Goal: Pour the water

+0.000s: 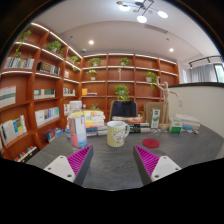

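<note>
A pale yellow-white mug (117, 133) with a handle stands on the grey table (110, 165), just ahead of my fingers and roughly centred between them. My gripper (113, 160) is open, its two magenta pads (79, 158) spread wide with only bare tabletop between them. Nothing is held. A small red round thing (151, 143) lies on the table to the right of the mug, beyond the right finger.
Stacked books and a box (80, 125) stand left of the mug. More clutter and a lamp (163, 100) sit at the table's right back. Wooden bookshelves (40, 90) line the left and back walls, with potted plants (121, 93).
</note>
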Motion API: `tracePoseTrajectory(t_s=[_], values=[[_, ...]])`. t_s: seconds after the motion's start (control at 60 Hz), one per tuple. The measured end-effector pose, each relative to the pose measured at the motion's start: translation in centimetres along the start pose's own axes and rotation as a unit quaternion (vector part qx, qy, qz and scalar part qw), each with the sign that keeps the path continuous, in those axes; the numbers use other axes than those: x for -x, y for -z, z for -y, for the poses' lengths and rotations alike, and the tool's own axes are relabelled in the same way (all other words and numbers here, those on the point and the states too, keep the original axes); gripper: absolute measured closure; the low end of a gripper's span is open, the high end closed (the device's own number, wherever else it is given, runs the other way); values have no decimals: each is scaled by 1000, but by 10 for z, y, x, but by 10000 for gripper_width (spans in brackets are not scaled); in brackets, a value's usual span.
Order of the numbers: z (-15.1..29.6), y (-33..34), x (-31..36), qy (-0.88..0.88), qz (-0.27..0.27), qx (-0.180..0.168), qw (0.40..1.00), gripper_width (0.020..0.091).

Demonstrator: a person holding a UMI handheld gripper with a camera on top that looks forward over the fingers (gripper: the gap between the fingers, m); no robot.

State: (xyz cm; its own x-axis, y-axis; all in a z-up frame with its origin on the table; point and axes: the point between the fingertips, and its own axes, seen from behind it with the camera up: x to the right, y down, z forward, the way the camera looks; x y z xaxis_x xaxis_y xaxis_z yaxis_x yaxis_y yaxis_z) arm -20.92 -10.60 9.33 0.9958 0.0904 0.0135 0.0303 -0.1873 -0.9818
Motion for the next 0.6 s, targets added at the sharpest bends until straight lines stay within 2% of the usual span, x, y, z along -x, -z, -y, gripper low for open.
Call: tracePoseTrajectory(t_s=[0.1, 0.167, 0.35, 0.5, 0.6], values=[[3, -4, 22, -7, 31, 2, 1000, 250], [0, -27, 74, -4, 49, -6, 999, 246], [23, -63, 130, -25, 92, -31, 995, 245], [39, -93, 142, -36, 91, -49, 994, 255], [37, -111, 136, -40, 74, -46, 995, 300]])
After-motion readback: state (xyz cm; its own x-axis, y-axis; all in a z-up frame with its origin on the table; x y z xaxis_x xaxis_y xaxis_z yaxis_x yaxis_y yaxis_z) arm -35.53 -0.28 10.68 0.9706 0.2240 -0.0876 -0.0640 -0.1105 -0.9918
